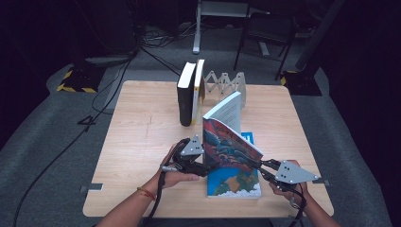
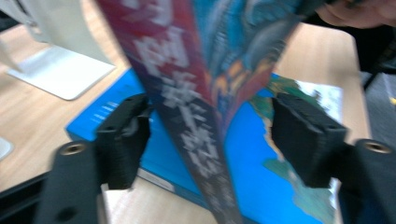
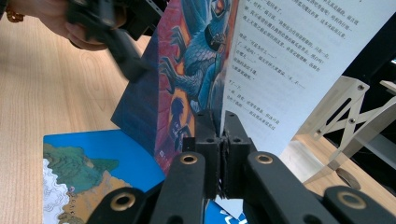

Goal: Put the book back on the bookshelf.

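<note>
The right gripper (image 3: 219, 140) pinches the colourful book's (image 1: 229, 144) front cover, propping it upright over the blue book (image 1: 234, 183) (lying flat), while the left gripper (image 2: 210, 140) straddles its spine, jaws apart, to steady it.

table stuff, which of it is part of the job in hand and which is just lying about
In the job:
- dragon-cover book, held up off the table
- right claw, shut on its cover
- left claw, open around its spine

Lying about:
- blue map book, flat underneath
- two upright books
- folding rack
</note>
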`<state>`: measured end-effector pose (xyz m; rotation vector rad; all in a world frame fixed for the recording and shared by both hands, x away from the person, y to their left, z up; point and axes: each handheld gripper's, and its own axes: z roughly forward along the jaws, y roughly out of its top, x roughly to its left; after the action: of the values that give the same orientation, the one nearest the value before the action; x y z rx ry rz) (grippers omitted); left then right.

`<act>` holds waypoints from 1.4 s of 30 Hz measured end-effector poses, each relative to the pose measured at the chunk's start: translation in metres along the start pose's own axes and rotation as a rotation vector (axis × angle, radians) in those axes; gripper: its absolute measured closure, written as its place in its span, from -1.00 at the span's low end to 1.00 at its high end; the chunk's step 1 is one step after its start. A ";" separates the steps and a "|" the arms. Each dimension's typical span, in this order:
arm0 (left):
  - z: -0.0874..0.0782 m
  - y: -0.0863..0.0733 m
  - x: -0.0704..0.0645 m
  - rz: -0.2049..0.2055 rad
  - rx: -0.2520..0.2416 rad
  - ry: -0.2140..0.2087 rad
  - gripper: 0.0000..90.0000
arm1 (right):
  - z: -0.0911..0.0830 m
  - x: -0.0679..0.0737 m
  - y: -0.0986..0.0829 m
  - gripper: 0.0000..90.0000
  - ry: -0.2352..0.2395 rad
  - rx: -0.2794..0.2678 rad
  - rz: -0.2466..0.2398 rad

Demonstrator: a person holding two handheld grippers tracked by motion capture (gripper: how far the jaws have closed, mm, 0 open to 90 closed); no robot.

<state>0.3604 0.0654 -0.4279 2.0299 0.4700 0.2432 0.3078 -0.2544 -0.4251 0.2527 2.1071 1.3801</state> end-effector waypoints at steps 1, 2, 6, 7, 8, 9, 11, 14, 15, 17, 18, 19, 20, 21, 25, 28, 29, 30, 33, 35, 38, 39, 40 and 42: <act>0.001 0.001 0.001 -0.005 -0.009 0.009 -0.21 | 0.000 0.000 0.000 0.95 -0.001 0.001 -0.002; 0.001 0.001 0.001 -0.005 -0.009 0.009 -0.13 | 0.000 0.000 0.000 0.95 -0.001 0.001 -0.002; -0.003 0.010 0.011 -0.025 -0.072 0.025 0.20 | 0.000 0.000 0.000 0.95 -0.001 0.001 -0.005; -0.003 0.011 0.013 -0.033 -0.077 0.020 0.22 | 0.001 0.000 0.001 0.95 -0.001 0.002 -0.007; -0.003 0.011 0.013 -0.033 -0.077 0.020 0.25 | 0.001 0.000 0.001 0.95 -0.001 0.002 -0.007; -0.003 0.013 0.013 -0.022 -0.068 0.019 0.29 | 0.002 -0.001 0.002 0.94 -0.006 0.006 -0.013; -0.004 0.014 0.009 0.017 -0.069 0.037 0.34 | 0.002 -0.002 0.002 0.93 -0.009 0.006 -0.008; -0.008 0.015 0.002 0.059 -0.070 0.024 0.52 | 0.005 -0.006 0.001 0.89 -0.034 0.012 0.016; -0.008 0.014 0.000 0.070 -0.070 0.020 0.56 | 0.006 -0.009 0.001 0.86 -0.055 0.026 0.020; -0.011 0.013 -0.006 0.097 -0.068 0.004 0.61 | 0.007 -0.013 0.000 0.76 -0.068 0.029 0.045; -0.011 0.012 -0.008 0.109 -0.068 0.001 0.62 | 0.008 -0.016 -0.001 0.70 -0.096 0.042 0.069; -0.012 0.012 -0.012 0.117 -0.067 0.000 0.62 | 0.008 -0.018 -0.001 0.65 -0.105 0.046 0.082; -0.012 0.012 -0.015 0.130 -0.063 -0.001 0.63 | 0.008 -0.020 -0.001 0.58 -0.129 0.046 0.091; -0.012 0.013 -0.018 0.151 -0.055 0.000 0.63 | 0.008 -0.021 0.000 0.56 -0.146 0.049 0.099; -0.012 0.012 -0.021 0.146 -0.061 0.006 0.63 | 0.006 -0.028 0.003 0.18 -0.195 0.026 0.141; -0.012 0.010 -0.019 0.131 -0.074 0.000 0.63 | 0.005 -0.036 0.006 0.03 -0.213 0.009 0.184; -0.011 0.010 -0.019 0.131 -0.076 -0.001 0.63 | 0.006 -0.040 0.007 -0.02 -0.208 0.014 0.200; -0.011 0.010 -0.019 0.129 -0.077 0.000 0.63 | 0.008 -0.042 0.008 -0.03 -0.207 0.022 0.202; -0.010 0.010 -0.019 0.129 -0.086 0.001 0.61 | 0.013 -0.047 0.007 -0.06 -0.175 0.018 0.216; -0.008 0.010 -0.018 0.116 -0.100 0.001 0.58 | 0.017 -0.048 0.006 -0.03 -0.138 0.020 0.232; -0.003 0.015 -0.021 0.111 -0.122 0.010 0.46 | 0.024 -0.042 0.010 0.07 -0.120 0.025 0.195; -0.002 0.018 -0.022 0.118 -0.126 0.017 0.40 | 0.025 -0.042 0.010 0.08 -0.124 0.026 0.200; -0.002 0.021 -0.022 0.118 -0.136 0.026 0.38 | 0.026 -0.042 0.010 0.08 -0.126 0.026 0.207; -0.003 0.023 -0.022 0.116 -0.146 0.034 0.38 | 0.026 -0.043 0.009 0.10 -0.123 0.022 0.216</act>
<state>0.3442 0.0482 -0.4053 1.9143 0.3453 0.3723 0.3558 -0.2502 -0.4081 0.5748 2.0403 1.4242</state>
